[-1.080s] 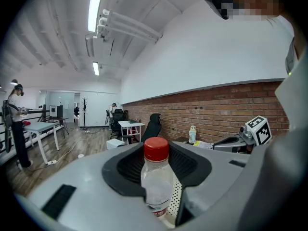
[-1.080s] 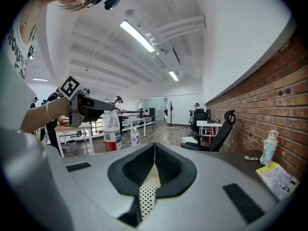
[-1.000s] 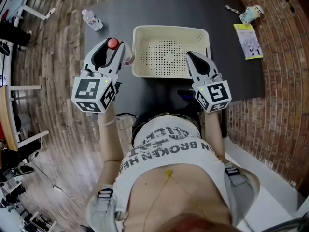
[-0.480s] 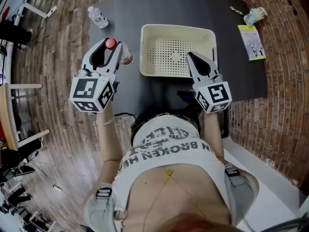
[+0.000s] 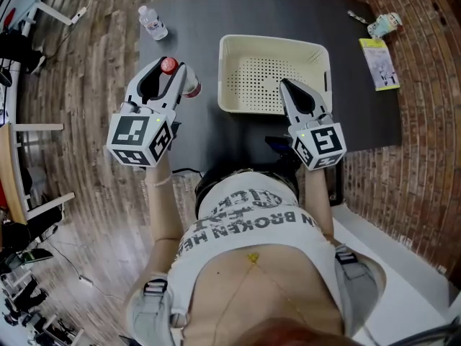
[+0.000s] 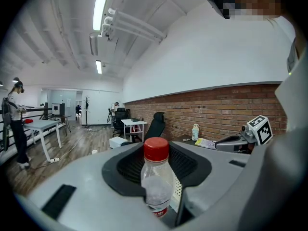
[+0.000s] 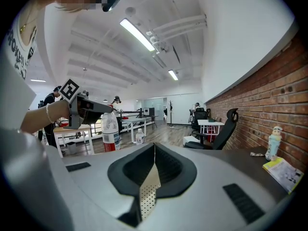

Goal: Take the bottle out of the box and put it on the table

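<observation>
- We see the bottle (image 6: 155,179), clear with a red cap, standing up between the fingers (image 6: 122,165) of the left gripper (image 5: 173,69).
- These fingers are wide apart. They press on the two sides of the bottle, so they have hold of it.
- The bottle is out of the white basket (image 5: 274,43). It is just to the left of the basket, over the left part of the dark counter (image 5: 202,20).
- We cannot tell if the bottle's bottom touches the counter.
- The white basket sits in the middle of the counter. Its floor has lots of little holes.
- The right gripper (image 5: 288,86) is over the near right side of the basket. Its fingers are closed tip to tip and have hold of nothing.
- A second small bottle (image 5: 153,24) stands at the far left corner of the counter, well apart from the first one.
- At the far right corner lies a yellow booklet (image 5: 379,63). A pale little bottle (image 5: 382,25) is just behind it.
- We see a wooden floor (image 5: 86,121) to the left of the counter and a brick wall (image 7: 269,109) to the right.
</observation>
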A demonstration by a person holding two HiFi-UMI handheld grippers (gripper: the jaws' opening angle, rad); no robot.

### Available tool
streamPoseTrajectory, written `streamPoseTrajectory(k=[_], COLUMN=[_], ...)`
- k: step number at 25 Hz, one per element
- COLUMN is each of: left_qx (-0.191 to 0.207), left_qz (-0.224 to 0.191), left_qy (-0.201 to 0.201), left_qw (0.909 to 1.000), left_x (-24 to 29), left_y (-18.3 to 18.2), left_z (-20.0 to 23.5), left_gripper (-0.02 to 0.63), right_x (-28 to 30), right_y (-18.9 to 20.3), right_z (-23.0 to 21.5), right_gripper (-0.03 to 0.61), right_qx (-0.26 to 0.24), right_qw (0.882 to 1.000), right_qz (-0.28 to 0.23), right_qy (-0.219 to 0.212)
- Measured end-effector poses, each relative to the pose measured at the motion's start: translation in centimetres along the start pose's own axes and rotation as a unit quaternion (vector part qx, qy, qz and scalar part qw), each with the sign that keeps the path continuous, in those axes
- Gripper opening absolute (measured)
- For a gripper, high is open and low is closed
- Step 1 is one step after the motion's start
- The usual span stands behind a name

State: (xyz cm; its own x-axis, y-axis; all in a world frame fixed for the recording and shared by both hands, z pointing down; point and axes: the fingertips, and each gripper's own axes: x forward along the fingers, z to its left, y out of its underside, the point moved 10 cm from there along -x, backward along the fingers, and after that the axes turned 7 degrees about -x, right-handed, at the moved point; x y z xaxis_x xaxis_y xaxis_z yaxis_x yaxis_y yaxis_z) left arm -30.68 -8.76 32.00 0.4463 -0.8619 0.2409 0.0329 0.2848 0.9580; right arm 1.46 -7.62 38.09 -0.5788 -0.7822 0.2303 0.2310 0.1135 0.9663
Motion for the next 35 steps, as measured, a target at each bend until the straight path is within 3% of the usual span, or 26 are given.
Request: streamPoseTrajectory(k=[14, 35], left_qx=[0.005, -0.017], left_qz=[0.009, 0.042], left_qy=[0.003, -0.004], left_qw=[0.9999, 0.999], left_x=[-0.2, 0.7], left_y=[0.9, 5.4], left_z=[1.0, 1.5], left_gripper=[0.158, 0.158], right_x=[0.3, 0.2], right_y=[-0.1, 0.1], right_z=[1.0, 0.9], right_gripper=[0.009, 0.009], right_qx=[0.0, 0.004], right_qw=[1.0, 1.0], right_qz=[0.002, 0.003], right_qy=[0.005, 0.005])
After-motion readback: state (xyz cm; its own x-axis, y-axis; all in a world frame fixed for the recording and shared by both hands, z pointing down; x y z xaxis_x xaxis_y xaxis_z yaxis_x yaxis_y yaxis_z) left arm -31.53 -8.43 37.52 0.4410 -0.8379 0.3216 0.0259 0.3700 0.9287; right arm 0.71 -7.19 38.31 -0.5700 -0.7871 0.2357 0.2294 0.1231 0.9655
